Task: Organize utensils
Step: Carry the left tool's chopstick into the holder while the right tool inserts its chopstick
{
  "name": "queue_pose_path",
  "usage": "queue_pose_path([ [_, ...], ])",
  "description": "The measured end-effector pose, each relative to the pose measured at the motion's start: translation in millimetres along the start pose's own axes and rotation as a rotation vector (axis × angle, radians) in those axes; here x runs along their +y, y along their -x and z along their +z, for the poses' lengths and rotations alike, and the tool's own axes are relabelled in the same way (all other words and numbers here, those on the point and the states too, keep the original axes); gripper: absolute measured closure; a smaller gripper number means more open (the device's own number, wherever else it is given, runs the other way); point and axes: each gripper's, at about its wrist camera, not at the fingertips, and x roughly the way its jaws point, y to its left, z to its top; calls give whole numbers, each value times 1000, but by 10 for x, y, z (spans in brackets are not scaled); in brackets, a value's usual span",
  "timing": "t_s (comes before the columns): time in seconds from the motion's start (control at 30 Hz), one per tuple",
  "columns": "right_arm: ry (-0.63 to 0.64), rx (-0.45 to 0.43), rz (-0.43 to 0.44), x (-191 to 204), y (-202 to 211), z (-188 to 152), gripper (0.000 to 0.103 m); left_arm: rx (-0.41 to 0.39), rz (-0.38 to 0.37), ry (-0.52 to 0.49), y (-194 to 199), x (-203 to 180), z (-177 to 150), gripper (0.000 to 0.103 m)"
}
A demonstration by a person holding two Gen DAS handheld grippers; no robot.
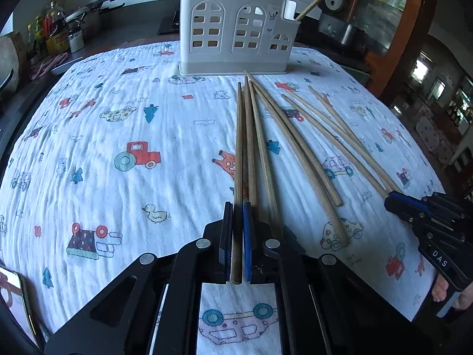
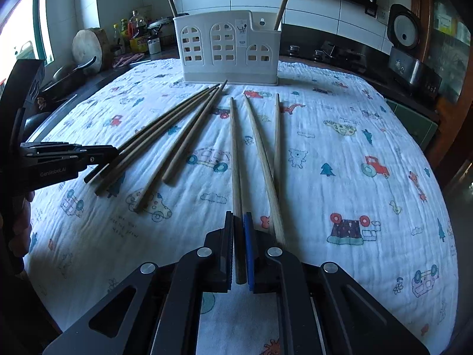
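White utensil holder (image 1: 236,32) with two chopsticks (image 2: 283,0) upright inside, loose chopsticks (image 1: 298,148) before it, left gripper (image 1: 237,207) fingers clamping one dark chopstick (image 1: 239,148), right gripper (image 2: 238,216) fingers clamping a pale chopstick (image 2: 235,153)

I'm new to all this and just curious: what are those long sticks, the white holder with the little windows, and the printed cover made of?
The chopsticks look like unpainted wood or bamboo: matt tan, with faint lengthwise grain. The holder seems moulded plastic: smooth, evenly white, with clean cut-out arches. The cover looks like soft cotton cloth, judging by its crinkled, puckered weave and printed cartoons.
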Motion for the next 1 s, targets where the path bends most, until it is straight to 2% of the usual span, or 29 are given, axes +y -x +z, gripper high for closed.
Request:
queue_pose_path([
  [0.23, 30, -111, -14, 57, 401, 234, 96, -84, -12, -4, 379, 12, 133, 98],
  [0.37, 50, -208, -19, 92, 697, 499, 96, -160, -5, -16, 645, -4, 300, 98],
  [0.47, 64, -246, -10, 89, 807, 720, 96, -200, -9, -26, 795, -8, 487, 98],
  [0.83, 39, -230, 92, -188, 919, 1740, 96, -264, -38, -91, 1089, -119, 1241, 98],
  [1.0, 39, -255, 106, -287, 1087, 2171, 96, -302, -57, -105, 1265, -164, 1593, 98],
])
